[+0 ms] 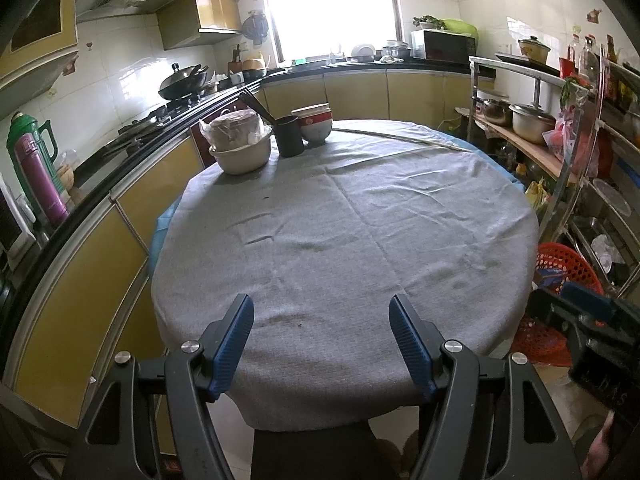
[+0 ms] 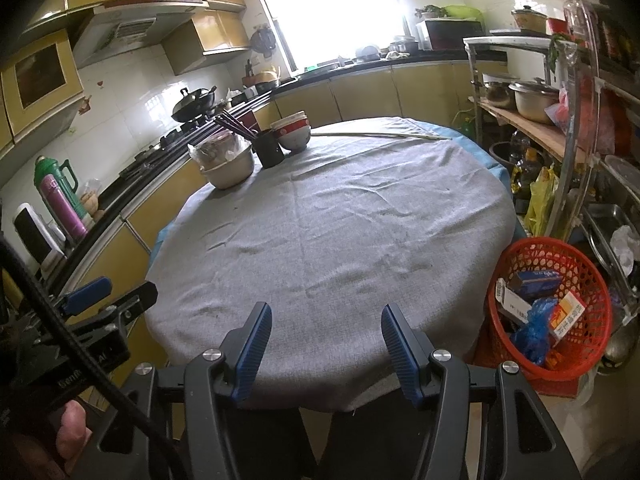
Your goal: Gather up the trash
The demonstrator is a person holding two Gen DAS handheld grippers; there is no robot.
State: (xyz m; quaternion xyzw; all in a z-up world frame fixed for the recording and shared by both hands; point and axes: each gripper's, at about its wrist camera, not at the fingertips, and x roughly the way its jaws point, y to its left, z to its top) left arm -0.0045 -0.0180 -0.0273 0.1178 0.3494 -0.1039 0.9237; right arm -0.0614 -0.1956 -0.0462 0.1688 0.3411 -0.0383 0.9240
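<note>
At the far edge of the grey-clothed tabletop [image 1: 360,232] I see a wrapped cream bowl [image 1: 240,152], a black cup of chopsticks [image 1: 289,136] and stacked red-banded bowls [image 1: 314,122], with a wok [image 1: 182,82] on the stove behind.

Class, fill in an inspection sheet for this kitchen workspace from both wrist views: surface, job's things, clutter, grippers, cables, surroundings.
Surface: round table under a wrinkled grey cloth; a few dark specks, no trash on it.
Job's things: red basket on the floor at the table's right, holding small cartons and a blue bag.
Clutter: at the far edge, a bagged bowl stack, black chopstick holder, red-and-white bowls, and a long thin stick.
Grippers: left gripper and right gripper both open, empty, over the near edge.
Cables: black cable at the left gripper.
Surroundings: stove with wok, thermoses, shelf of pots.
</note>
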